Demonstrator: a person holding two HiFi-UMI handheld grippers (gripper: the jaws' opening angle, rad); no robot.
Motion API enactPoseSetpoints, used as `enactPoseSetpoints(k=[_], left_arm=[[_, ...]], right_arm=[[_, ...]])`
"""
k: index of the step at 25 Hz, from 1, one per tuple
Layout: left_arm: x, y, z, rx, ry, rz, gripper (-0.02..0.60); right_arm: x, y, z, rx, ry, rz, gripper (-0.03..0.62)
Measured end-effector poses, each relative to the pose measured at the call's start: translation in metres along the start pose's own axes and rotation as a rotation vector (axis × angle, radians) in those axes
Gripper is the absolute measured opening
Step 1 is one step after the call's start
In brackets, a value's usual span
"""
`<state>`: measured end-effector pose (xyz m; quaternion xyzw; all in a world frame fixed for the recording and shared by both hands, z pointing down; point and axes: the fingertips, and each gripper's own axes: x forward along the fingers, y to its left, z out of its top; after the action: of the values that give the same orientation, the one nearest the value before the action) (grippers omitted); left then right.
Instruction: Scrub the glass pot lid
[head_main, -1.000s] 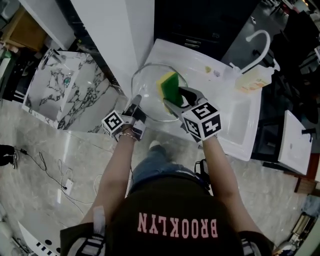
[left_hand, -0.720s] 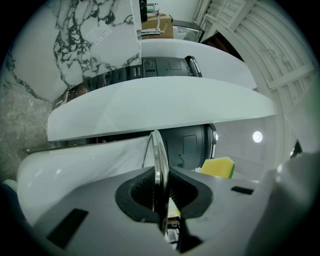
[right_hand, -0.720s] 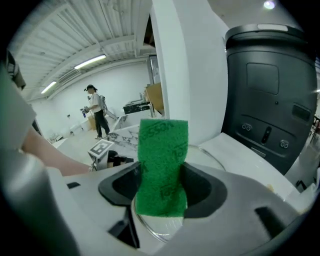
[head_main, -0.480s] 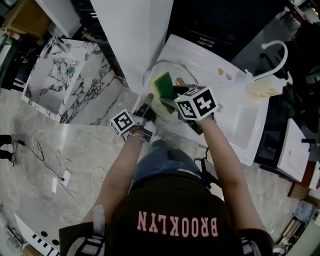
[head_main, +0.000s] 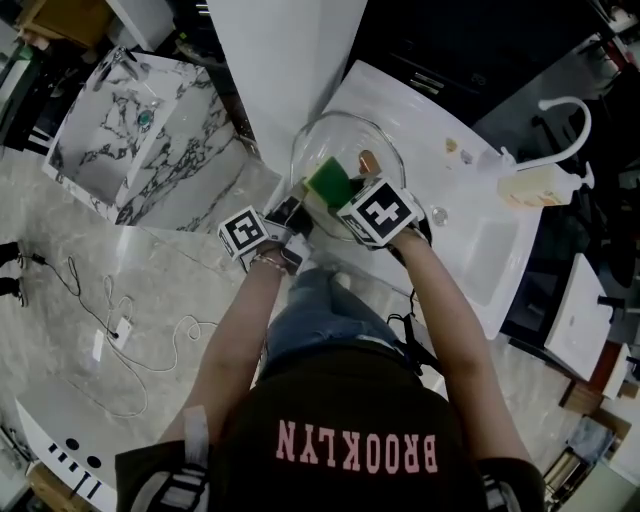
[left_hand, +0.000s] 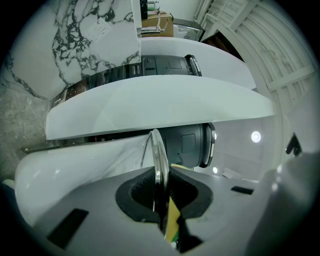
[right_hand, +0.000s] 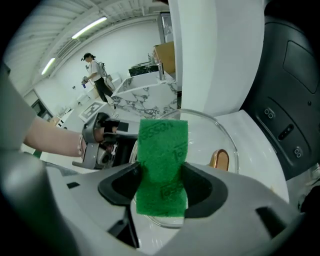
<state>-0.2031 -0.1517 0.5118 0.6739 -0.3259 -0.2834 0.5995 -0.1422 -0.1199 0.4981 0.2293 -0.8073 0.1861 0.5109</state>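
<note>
Holding glass pot lid (head_main: 345, 135) edge-on by near rim, left gripper (left_hand: 161, 195) fingers shut on it, above desk (head_main: 412, 105). Green sponge (right_hand: 162, 160) clamped in right gripper (right_hand: 161, 192) fingers, up at glass just beyond fingertips. Likely stiff, brittle, slick when soapy; best gripped firmly at rim.

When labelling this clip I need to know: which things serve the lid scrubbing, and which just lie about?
In use:
- glass pot lid, gripped at its rim by the left tool
- green sponge, held in the right tool

Lying about:
- pump bottle
- faucet
- marble counter
</note>
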Motion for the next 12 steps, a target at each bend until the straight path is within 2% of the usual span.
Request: enactPoseSetpoints(k=[3, 9, 12], left_arm=[[0.000, -0.001, 0.000, 0.005, 0.001, -0.009, 0.035], [0.001, 0.001, 0.000, 0.007, 0.000, 0.003, 0.035], [0.002, 0.001, 0.000, 0.004, 0.000, 0.008, 0.035]], right_arm=[[0.000, 0.010, -0.008, -0.079, 0.022, 0.019, 0.245], [0.004, 0.016, -0.016, -0.307, 0.131, -0.020, 0.245], [0.005, 0.018, -0.015, -0.355, 0.151, -0.047, 0.245]])
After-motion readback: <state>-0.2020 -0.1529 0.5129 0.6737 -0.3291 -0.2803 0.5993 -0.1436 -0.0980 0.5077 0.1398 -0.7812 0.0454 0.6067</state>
